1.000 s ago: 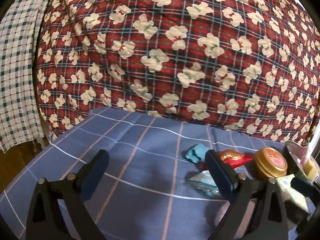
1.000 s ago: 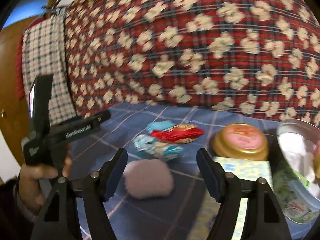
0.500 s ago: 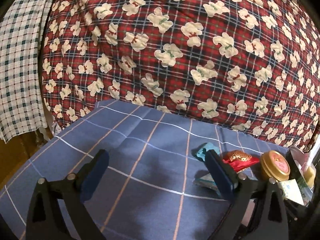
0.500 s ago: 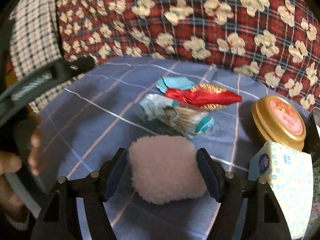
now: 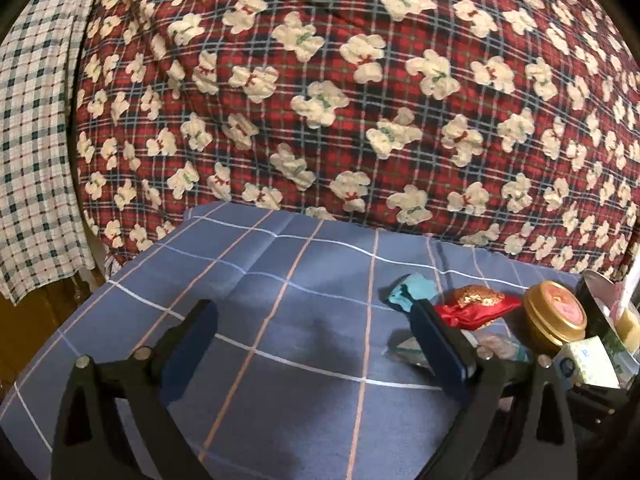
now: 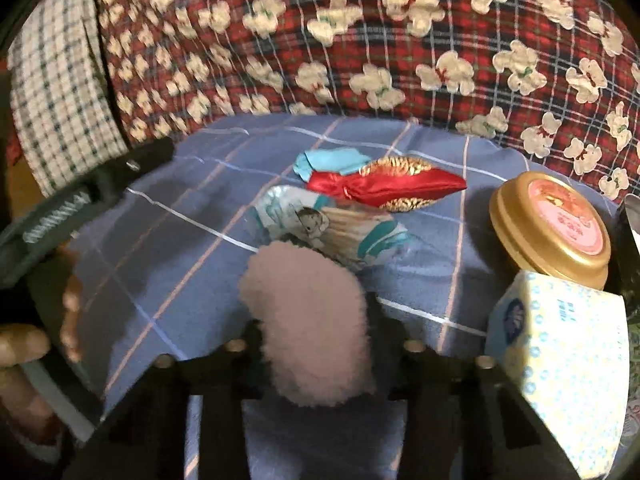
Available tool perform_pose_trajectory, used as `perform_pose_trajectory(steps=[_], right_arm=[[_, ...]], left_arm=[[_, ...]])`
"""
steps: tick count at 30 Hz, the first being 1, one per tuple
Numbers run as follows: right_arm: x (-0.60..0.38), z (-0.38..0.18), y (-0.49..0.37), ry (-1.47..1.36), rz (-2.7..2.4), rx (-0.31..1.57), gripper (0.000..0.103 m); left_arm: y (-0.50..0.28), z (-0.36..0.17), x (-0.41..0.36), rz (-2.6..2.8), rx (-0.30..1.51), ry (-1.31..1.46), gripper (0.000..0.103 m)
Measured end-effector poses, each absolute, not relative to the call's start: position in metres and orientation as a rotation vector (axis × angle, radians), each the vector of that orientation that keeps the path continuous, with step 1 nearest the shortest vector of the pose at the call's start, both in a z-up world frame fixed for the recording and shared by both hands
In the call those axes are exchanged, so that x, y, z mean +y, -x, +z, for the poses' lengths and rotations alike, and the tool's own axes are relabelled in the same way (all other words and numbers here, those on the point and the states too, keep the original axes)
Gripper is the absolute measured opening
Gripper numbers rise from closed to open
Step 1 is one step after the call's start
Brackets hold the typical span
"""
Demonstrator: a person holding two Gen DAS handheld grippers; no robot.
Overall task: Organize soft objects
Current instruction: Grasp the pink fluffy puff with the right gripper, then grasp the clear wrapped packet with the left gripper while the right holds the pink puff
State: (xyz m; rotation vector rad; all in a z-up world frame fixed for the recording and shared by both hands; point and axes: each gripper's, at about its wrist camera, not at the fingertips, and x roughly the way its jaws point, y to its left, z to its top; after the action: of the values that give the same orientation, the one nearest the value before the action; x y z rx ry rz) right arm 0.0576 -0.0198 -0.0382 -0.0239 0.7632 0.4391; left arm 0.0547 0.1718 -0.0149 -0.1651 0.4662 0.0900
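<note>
Right gripper [image 6: 316, 344] pinching fluffy pink puff [image 6: 308, 320]; left gripper [image 5: 312, 344] wide, holding nothing.
Left view: your jaws hang over smooth blue checked cloth [image 5: 280, 292]; crinkly red-gold pouch [image 5: 476, 308] lies right of centre. Right view: puff sits lower centre, squashed and fuzzy; grip looks shallow, so you may lose it or snag the glossy wrapper [image 6: 324, 224].

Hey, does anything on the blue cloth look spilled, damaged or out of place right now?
Nothing looks spilled or broken. The red satin pouch, teal packet and gold tin lie loosely clustered on the blue checked cloth. The fluffy pink puff is squashed only because the right gripper is pinching it.
</note>
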Motion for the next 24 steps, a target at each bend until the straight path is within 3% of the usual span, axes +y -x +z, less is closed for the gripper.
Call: perform_pose_trajectory(steps=[11, 24], right_arm=[[-0.056, 0.016, -0.001, 0.054, 0.422, 0.361, 0.026], [-0.087, 0.012, -0.008, 0.031, 0.327, 0.359, 0.027]], left_arm=[[-0.055, -0.012, 0.117, -0.163, 0.475, 0.027, 0.098], [-0.116, -0.038, 0.041, -0.226, 0.745, -0.069, 0.096]])
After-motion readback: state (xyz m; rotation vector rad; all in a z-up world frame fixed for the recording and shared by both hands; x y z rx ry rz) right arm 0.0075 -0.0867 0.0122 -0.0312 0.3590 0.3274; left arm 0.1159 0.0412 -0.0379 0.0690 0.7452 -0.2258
